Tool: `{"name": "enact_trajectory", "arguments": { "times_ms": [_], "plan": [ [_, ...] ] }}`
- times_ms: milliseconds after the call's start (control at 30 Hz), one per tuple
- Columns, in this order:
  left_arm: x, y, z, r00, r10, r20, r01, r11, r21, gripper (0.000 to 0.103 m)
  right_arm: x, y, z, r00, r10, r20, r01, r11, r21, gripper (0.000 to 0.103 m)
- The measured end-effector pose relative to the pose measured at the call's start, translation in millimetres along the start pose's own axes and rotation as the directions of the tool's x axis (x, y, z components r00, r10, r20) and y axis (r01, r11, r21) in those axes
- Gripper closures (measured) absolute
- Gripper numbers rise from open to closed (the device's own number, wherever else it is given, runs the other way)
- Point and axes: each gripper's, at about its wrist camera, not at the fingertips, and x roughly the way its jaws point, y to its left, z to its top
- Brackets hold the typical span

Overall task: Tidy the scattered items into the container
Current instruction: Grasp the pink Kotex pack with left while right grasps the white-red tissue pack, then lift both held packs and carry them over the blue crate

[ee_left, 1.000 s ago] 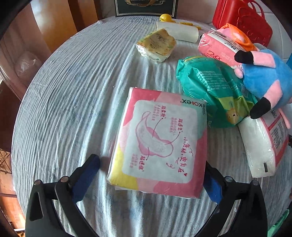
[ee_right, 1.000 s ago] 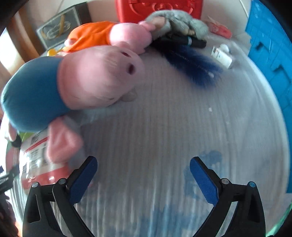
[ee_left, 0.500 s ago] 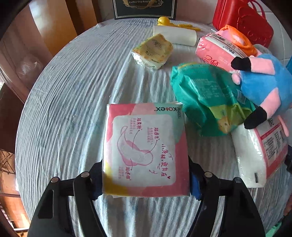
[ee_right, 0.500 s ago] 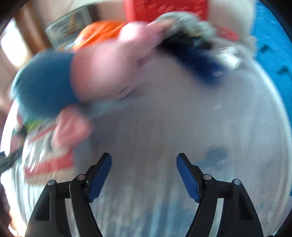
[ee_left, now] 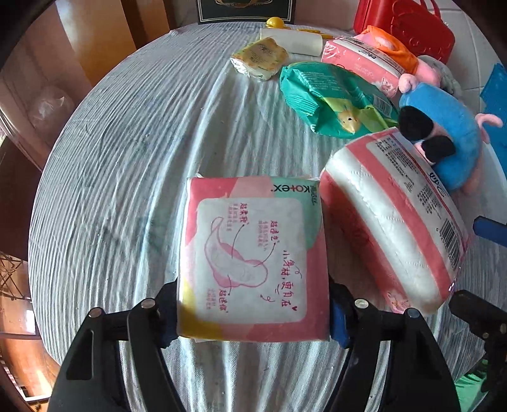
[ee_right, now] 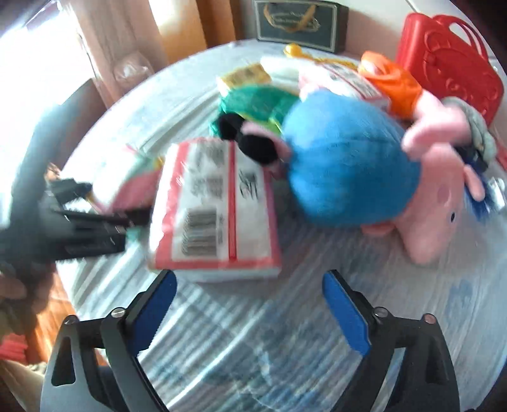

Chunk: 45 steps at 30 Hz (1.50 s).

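Note:
My left gripper (ee_left: 253, 313) is shut on a pink Kotex pad pack (ee_left: 253, 253), squeezing its near end from both sides and holding it just above the striped tablecloth (ee_left: 126, 158). Right of it lies a white-and-red tissue pack (ee_left: 389, 228). In the blurred right wrist view this tissue pack (ee_right: 215, 215) sits just ahead of my right gripper (ee_right: 250, 285), whose jaws are opening with nothing between them. A blue-and-pink plush pig (ee_right: 348, 177) lies against the tissue pack's far side. The left gripper's black frame (ee_right: 79, 222) shows at the left.
Farther back lie a green wipes pack (ee_left: 332, 98), a yellow pack (ee_left: 259, 58), a white roll (ee_left: 291, 42), a pink pack (ee_left: 358, 63) and an orange plush (ee_left: 386, 44). A red plastic basket (ee_left: 408, 28) stands at the back right, a blue crate (ee_left: 494, 95) at the right edge.
The left gripper closed on the pad pack and raised it off the cloth. The right gripper swung left from the bare cloth to the tissue pack, rolling, its jaws narrowing and then widening.

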Motion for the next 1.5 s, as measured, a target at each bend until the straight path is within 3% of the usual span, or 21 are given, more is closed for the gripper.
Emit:
{"name": "enact_trajectory", "arguments": {
  "times_ms": [67,267,400,533,700,800,833,867,967,1133,1367,1500],
  "plan": [
    [-3,4,4,1.0,0.002,0.006,-0.001,1.0,-0.023,0.031,0,5,11,1.0,0.013,0.011,-0.013,1.0,-0.013,0.0],
    [-10,16,9,0.997,0.056,0.043,-0.057,0.998,0.009,0.018,11,20,29,1.0,0.013,0.011,-0.012,1.0,-0.019,0.0],
    [31,52,-9,0.999,0.034,0.008,-0.033,0.999,-0.029,0.014,43,12,47,0.998,-0.045,-0.04,0.045,0.999,-0.012,0.0],
    [34,63,-8,1.0,0.017,0.012,-0.016,0.998,-0.058,0.006,73,-4,55,0.993,-0.02,-0.116,0.028,0.997,0.07,0.0],
    [35,71,-4,0.999,0.022,0.023,-0.02,0.996,-0.089,0.002,77,-8,56,0.998,-0.038,-0.052,0.043,0.995,0.093,0.0],
    [31,70,-4,0.999,0.014,0.045,-0.011,0.997,-0.076,0.013,78,-8,56,0.997,-0.045,-0.057,0.051,0.994,0.1,0.0],
    [28,66,-4,0.998,0.008,0.056,-0.004,0.998,-0.058,0.026,78,-8,56,0.995,-0.056,-0.081,0.065,0.992,0.107,0.001],
    [25,62,-4,0.998,0.009,0.061,-0.007,0.999,-0.038,0.03,76,-8,54,0.994,-0.062,-0.09,0.072,0.991,0.112,0.006],
    [21,55,-5,0.997,0.05,0.056,-0.049,0.999,-0.021,0.033,71,-4,47,0.992,-0.074,-0.1,0.085,0.991,0.104,0.007],
    [-12,59,-28,0.999,0.018,0.049,-0.015,0.998,-0.065,0.033,50,-4,29,0.993,-0.062,-0.096,0.072,0.992,0.108,0.009],
    [-50,20,-22,0.989,0.049,0.14,-0.041,0.997,-0.061,0.034,-8,-14,11,1.0,-0.008,0.012,0.006,0.99,0.141,0.009],
    [-73,9,-18,0.98,0.059,0.191,-0.049,0.997,-0.061,0.033,-32,-14,11,0.997,-0.022,0.076,0.012,0.992,0.125,0.009]
  ]
}}
